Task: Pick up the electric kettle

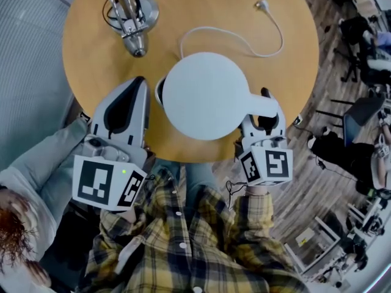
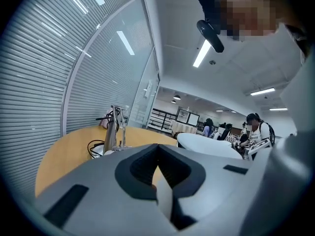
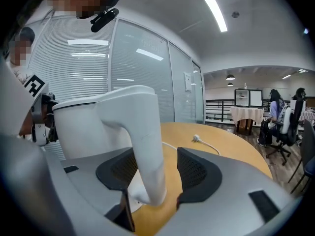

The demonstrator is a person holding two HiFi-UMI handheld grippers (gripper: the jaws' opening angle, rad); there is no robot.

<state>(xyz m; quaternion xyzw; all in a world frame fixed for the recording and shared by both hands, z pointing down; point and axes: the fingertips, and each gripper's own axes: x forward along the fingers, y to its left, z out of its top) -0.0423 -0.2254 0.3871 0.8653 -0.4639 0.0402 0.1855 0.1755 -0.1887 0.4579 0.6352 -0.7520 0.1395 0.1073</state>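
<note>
The white plastic electric kettle (image 1: 204, 95) is at the near edge of the round wooden table (image 1: 201, 5); the right gripper (image 3: 157, 171) straddles its curved handle (image 3: 147, 132) with jaws apart and a gap beside one pad; the left gripper (image 2: 157, 149) is clenched on nothing. This fits closing for a lift or letting go after one; any lift calls for a firm squeeze first.

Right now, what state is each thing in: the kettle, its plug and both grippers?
Electric kettle: upright on the table, lid shut.
Plug: lying loose on the table, not plugged in.
Right gripper: jaws apart around the handle, not clamped.
Left gripper: jaws together, holding nothing.
</note>
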